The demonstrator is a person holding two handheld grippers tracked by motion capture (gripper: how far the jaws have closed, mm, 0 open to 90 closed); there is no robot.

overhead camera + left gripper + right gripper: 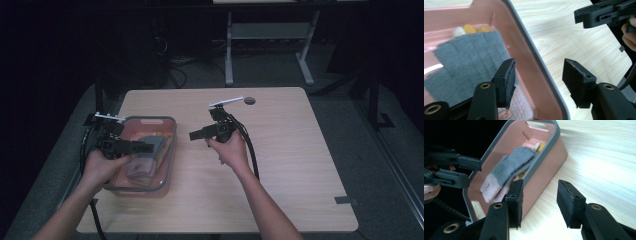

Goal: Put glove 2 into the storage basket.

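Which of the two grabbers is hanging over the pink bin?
The left gripper. Its open jaws reach over the pink bin and the grey sock inside, while the right gripper hangs over bare table beside the bin.

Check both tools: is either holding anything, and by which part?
Nothing is held. The left tool is open astride the pink plastic bin's grey rim; the right tool is open over the table beside the bin.

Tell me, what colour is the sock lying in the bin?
Grey with a pale pink cuff; the sock shows best in the right gripper view.
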